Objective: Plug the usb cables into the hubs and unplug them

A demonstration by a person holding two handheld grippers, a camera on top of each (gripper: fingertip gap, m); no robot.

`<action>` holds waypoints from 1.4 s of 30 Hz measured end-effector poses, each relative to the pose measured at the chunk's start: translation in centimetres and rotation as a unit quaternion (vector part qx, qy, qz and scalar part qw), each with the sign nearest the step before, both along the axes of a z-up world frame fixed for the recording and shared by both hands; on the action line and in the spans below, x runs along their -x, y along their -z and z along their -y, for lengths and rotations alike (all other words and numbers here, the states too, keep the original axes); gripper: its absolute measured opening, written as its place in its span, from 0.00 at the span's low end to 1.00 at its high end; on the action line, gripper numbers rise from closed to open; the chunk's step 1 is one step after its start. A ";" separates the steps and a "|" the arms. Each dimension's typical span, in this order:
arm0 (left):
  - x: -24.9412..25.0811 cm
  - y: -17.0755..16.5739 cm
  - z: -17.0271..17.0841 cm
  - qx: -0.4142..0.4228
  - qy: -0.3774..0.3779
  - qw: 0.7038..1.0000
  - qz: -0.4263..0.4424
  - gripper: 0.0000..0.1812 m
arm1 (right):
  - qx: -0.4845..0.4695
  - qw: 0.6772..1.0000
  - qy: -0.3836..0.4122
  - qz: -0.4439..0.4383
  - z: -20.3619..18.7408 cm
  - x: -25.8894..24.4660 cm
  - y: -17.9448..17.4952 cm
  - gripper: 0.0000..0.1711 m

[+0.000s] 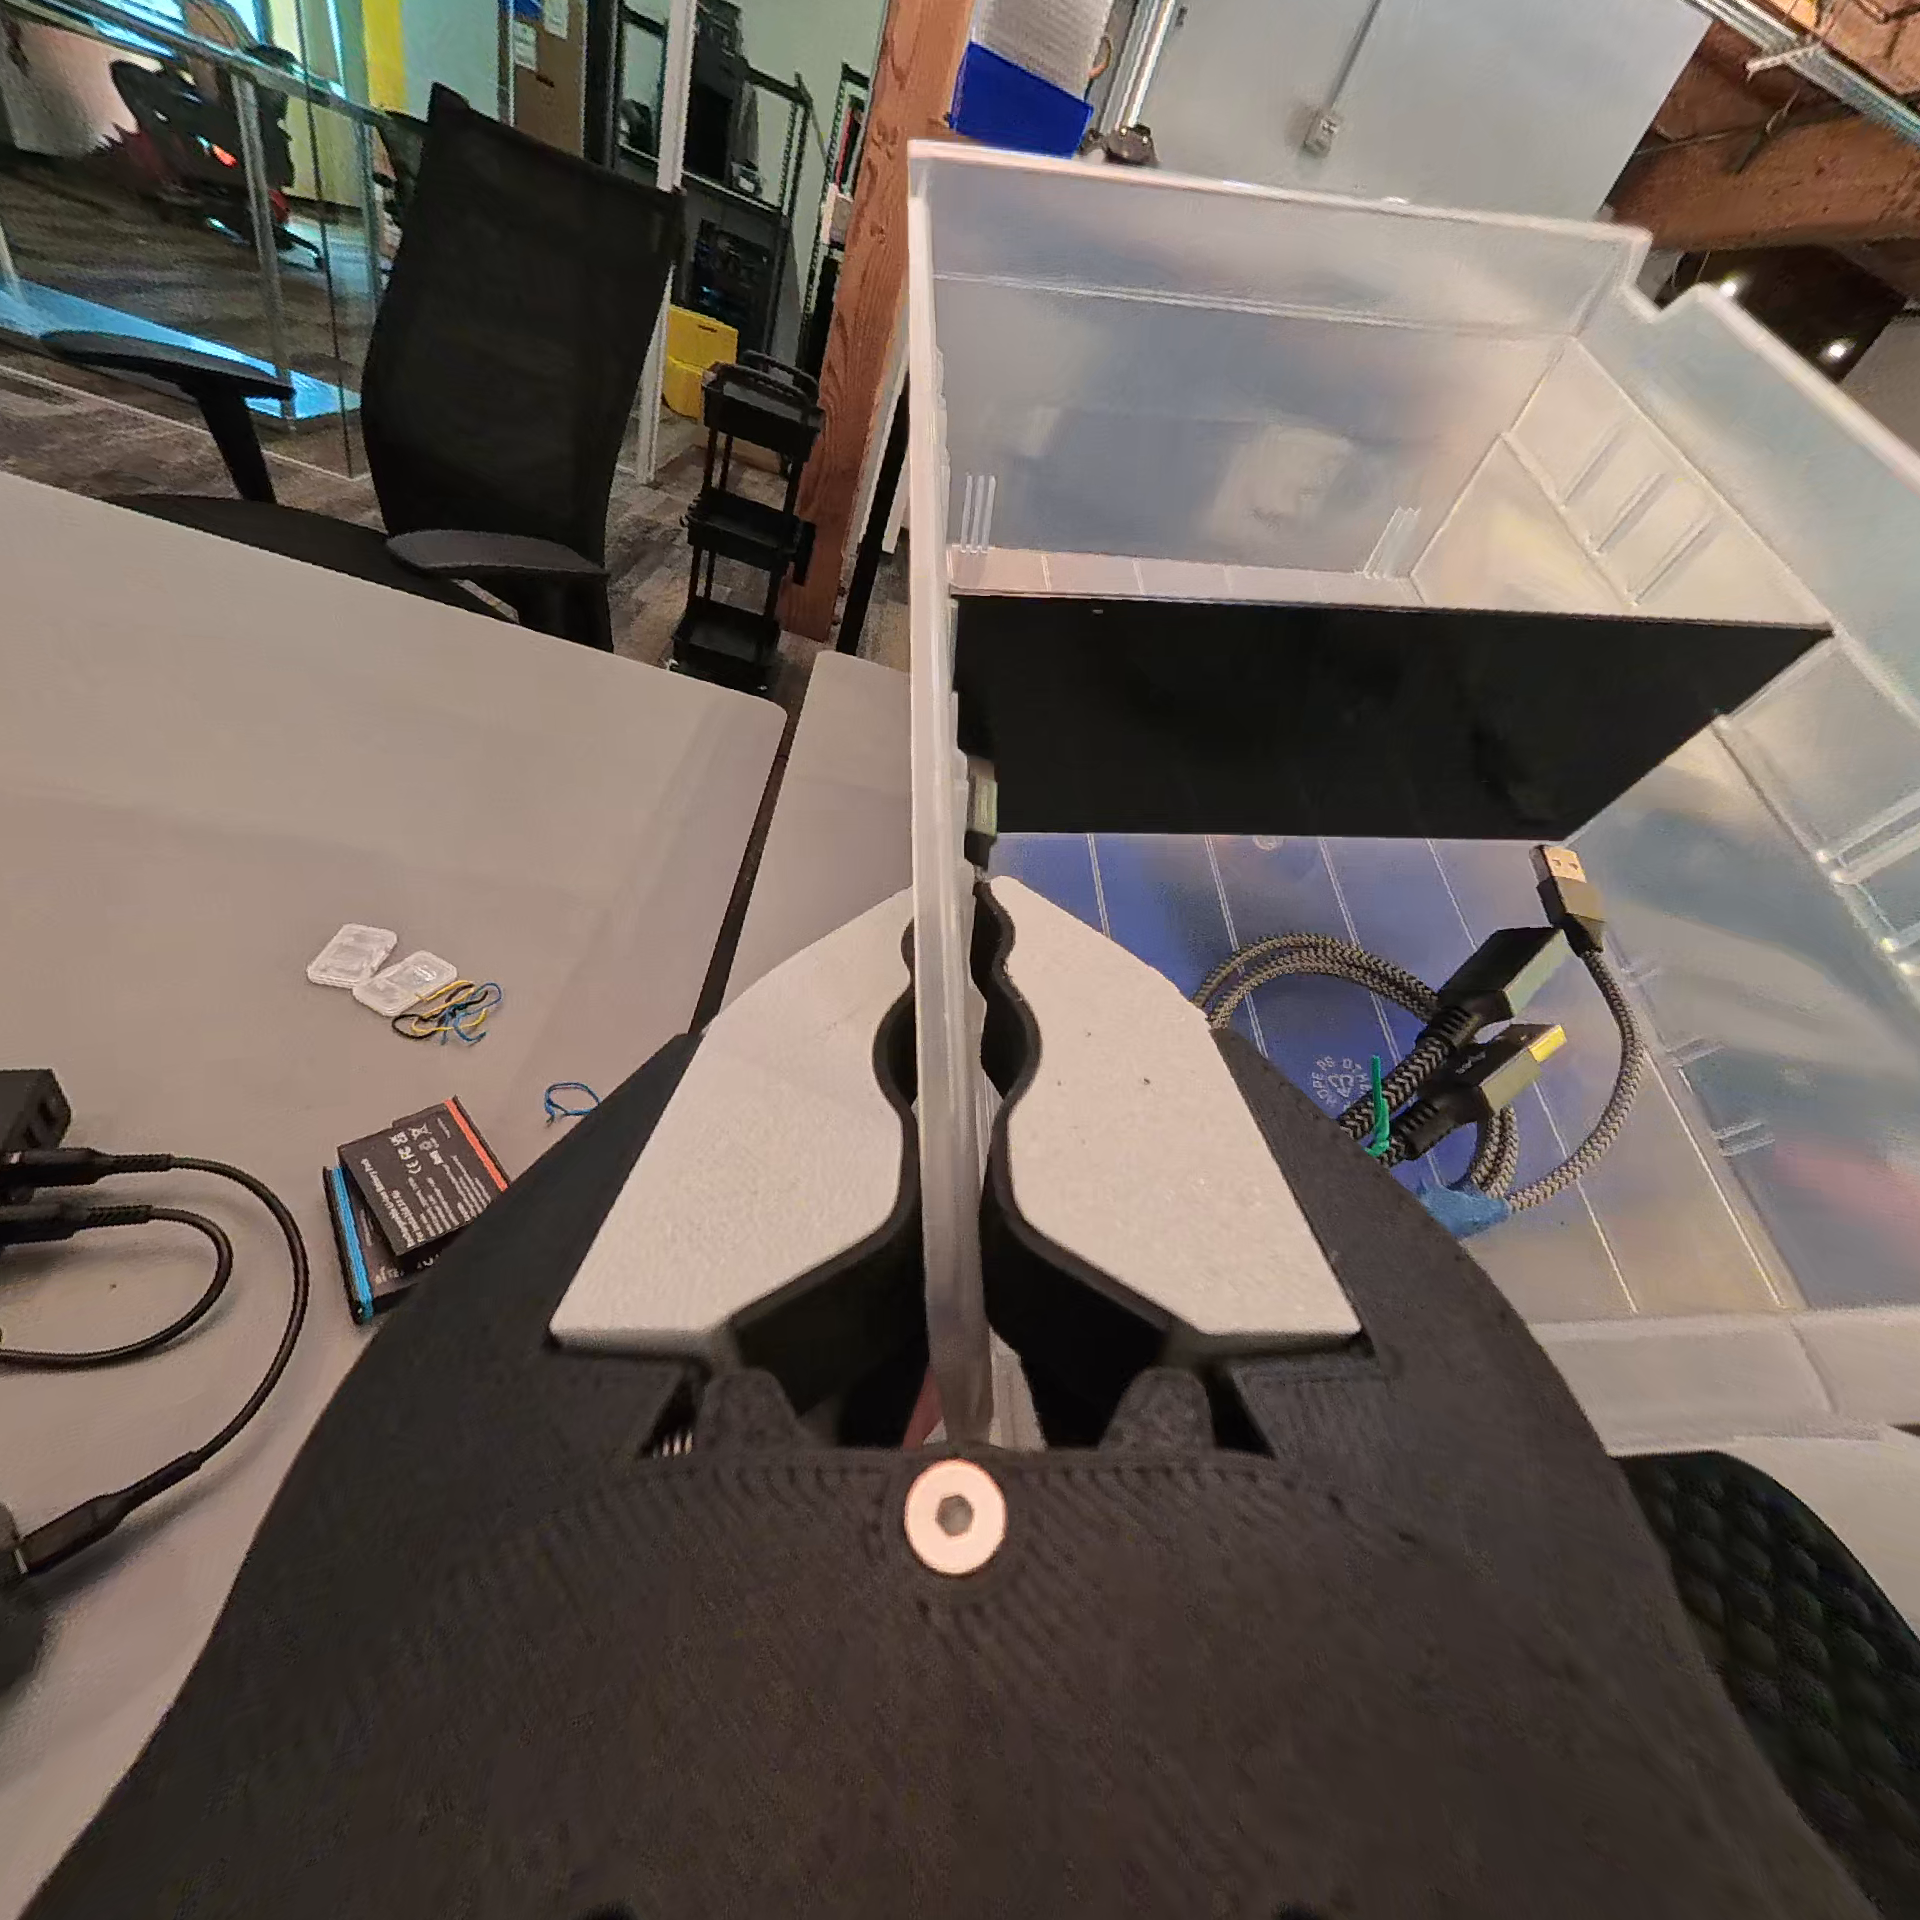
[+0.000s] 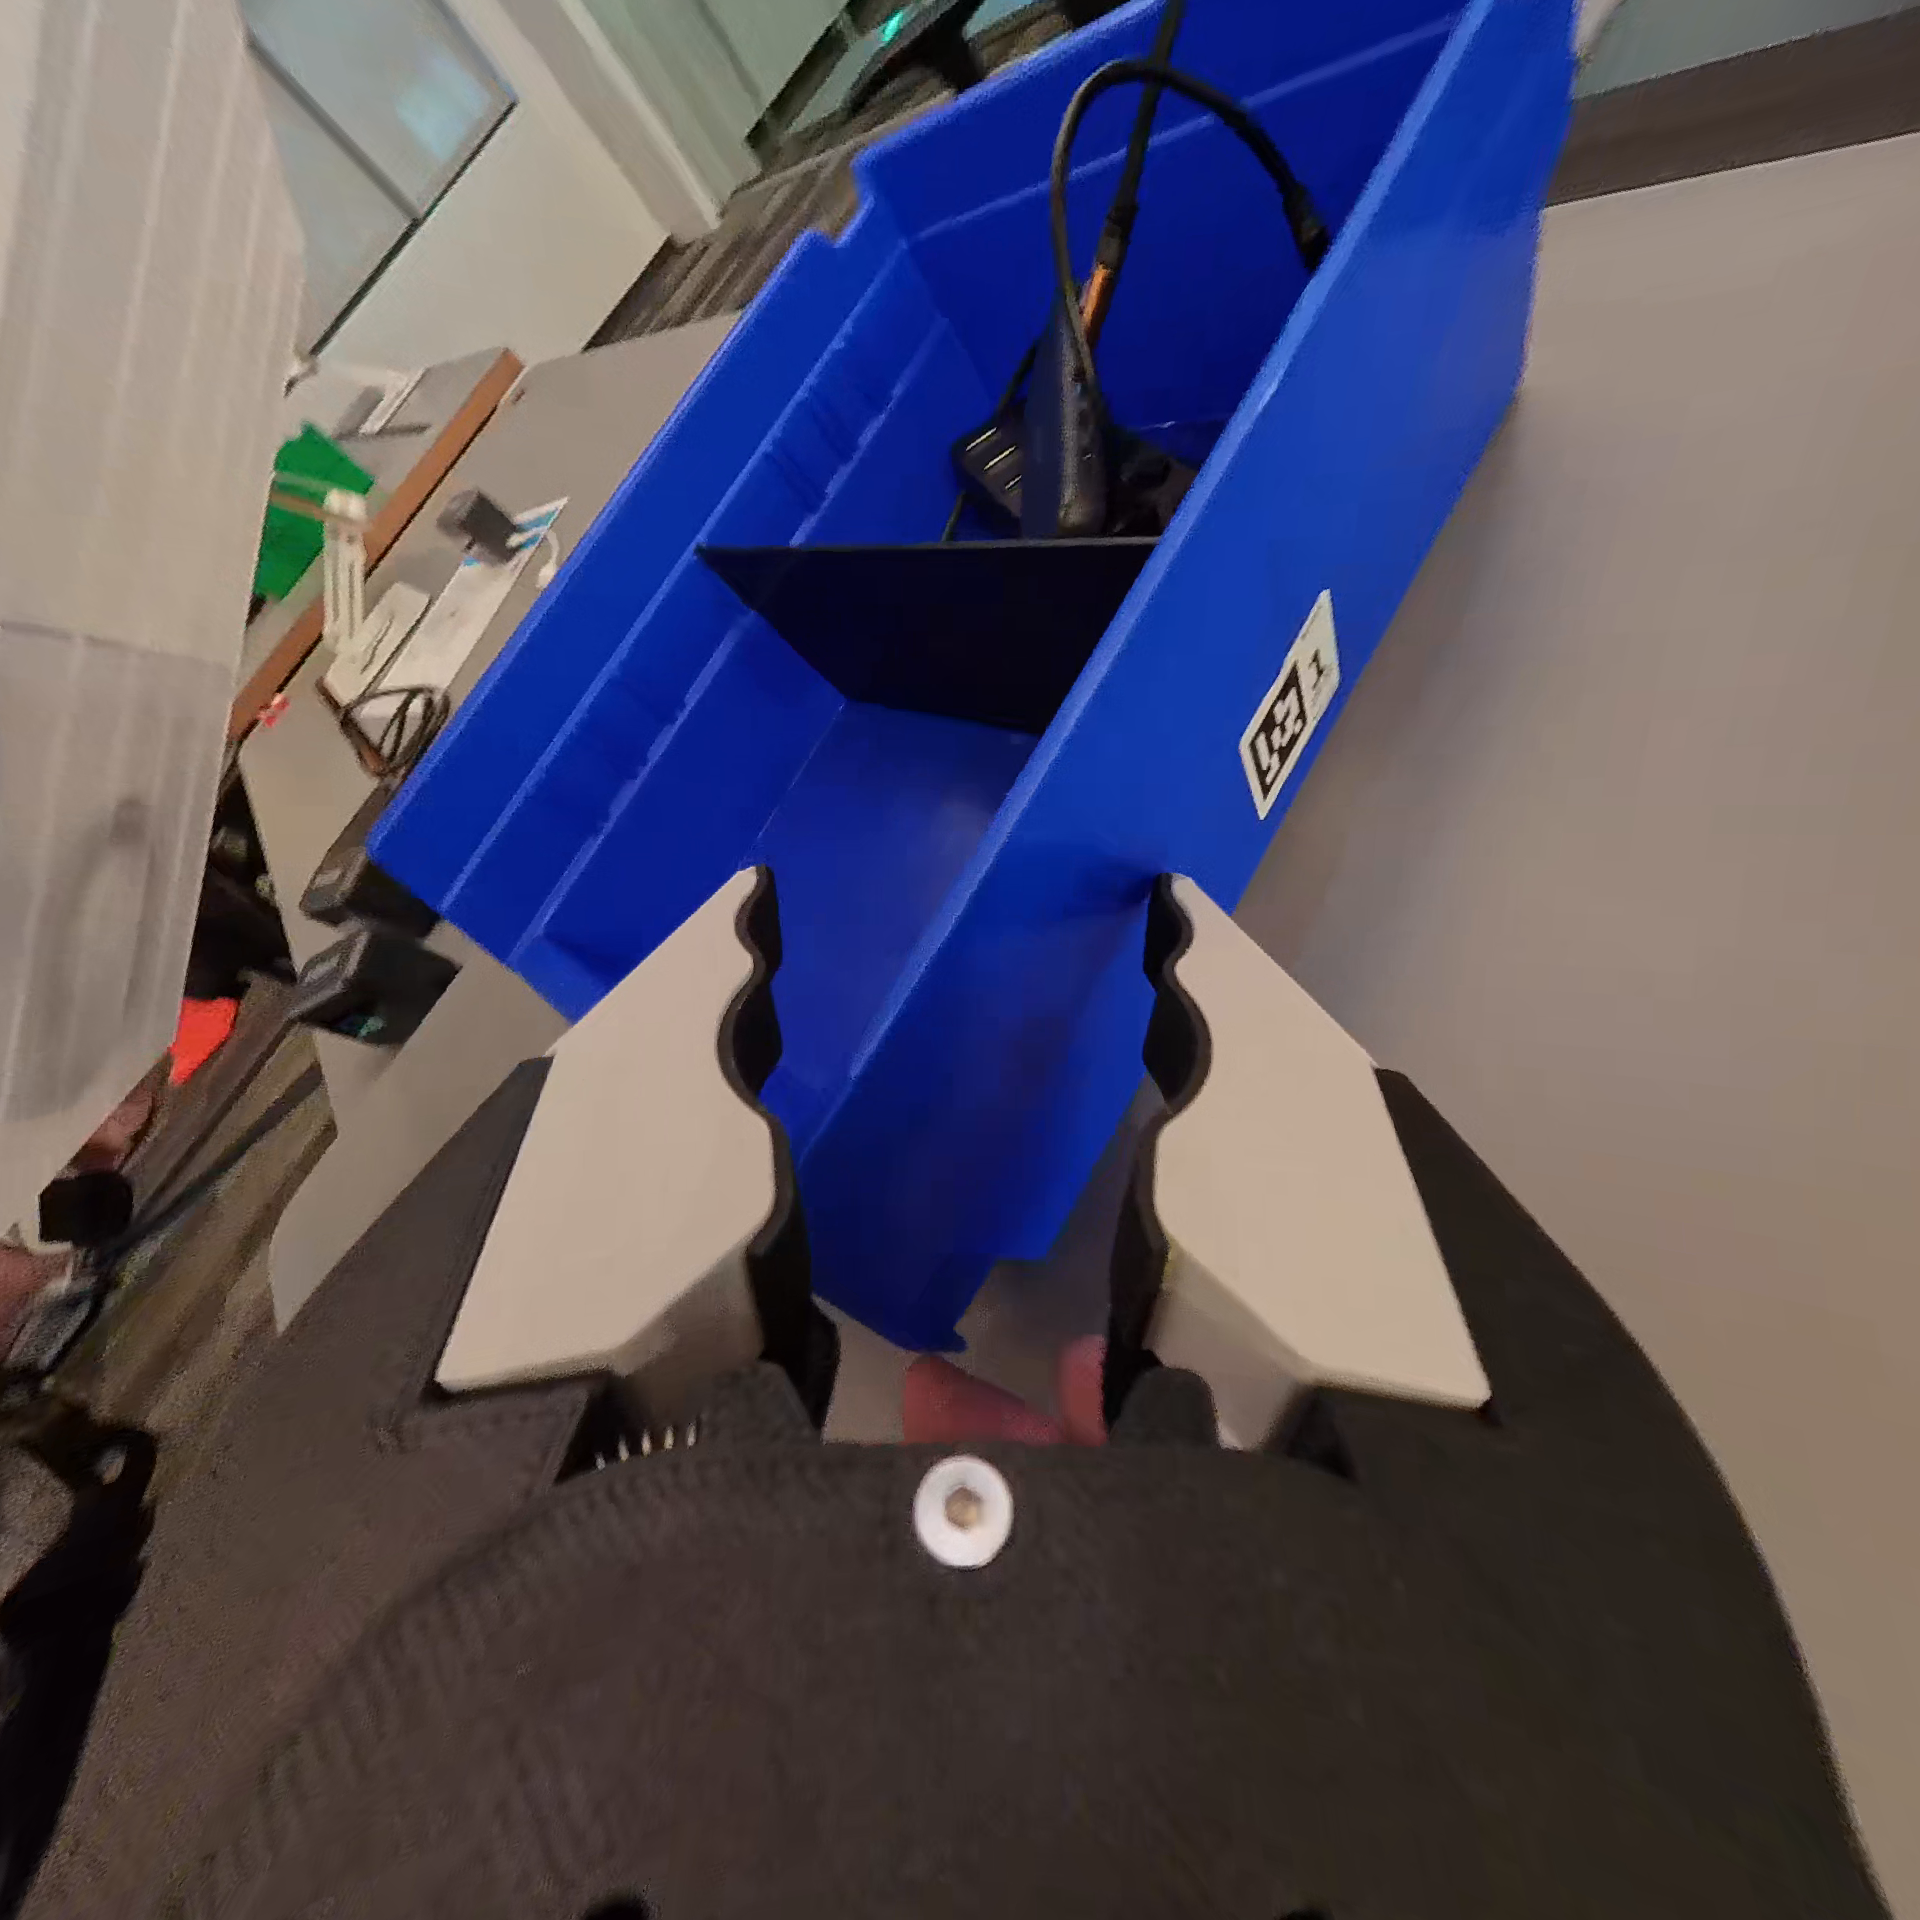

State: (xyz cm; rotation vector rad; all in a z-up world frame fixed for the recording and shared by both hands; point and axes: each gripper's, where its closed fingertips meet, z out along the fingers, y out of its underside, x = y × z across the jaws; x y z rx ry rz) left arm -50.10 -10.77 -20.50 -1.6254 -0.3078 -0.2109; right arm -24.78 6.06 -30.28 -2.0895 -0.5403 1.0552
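Grey office tables (image 1: 312, 727), chairs and shelving behind; left gripper (image 1: 948, 935) is pinched narrow onto the side wall of the clear bin (image 1: 1299, 343), where braided usb cables (image 1: 1496, 1049) lie loose in the near compartment, short of a black divider (image 1: 1382, 727). Right gripper (image 2: 961, 925) hangs with fingers spread wide, holding nothing, straddling the near wall of the blue bin (image 2: 1143, 748), hubs (image 2: 1049, 457) sitting past its dark divider (image 2: 935, 613). I'd keep the left clamp steady and go in from above for one plug, since walls and dividers crowd both bins and open room is mostly overhead.
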 end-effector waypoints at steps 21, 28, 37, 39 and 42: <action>-21.8 -3.8 -8.4 0.070 0.203 0.975 -0.063 0.03 | -0.291 0.934 -0.145 -0.150 13.2 -19.9 -18.2 0.68; -38.4 -1.5 -15.4 0.109 0.327 0.935 -0.077 0.03 | -0.331 0.940 0.054 -0.071 12.9 -28.7 -15.2 0.75; -54.2 2.9 -22.8 0.139 0.380 0.909 -0.097 0.03 | -0.231 0.953 0.190 0.052 5.0 -40.5 -8.9 0.69; -56.7 4.0 -24.0 0.148 0.382 0.906 -0.104 0.03 | -0.214 0.951 0.214 0.064 3.3 -42.9 -8.1 0.67; -59.4 5.4 -25.6 0.163 0.382 0.903 -0.110 0.03 | -0.186 0.951 0.225 0.103 1.2 -45.8 -5.9 0.65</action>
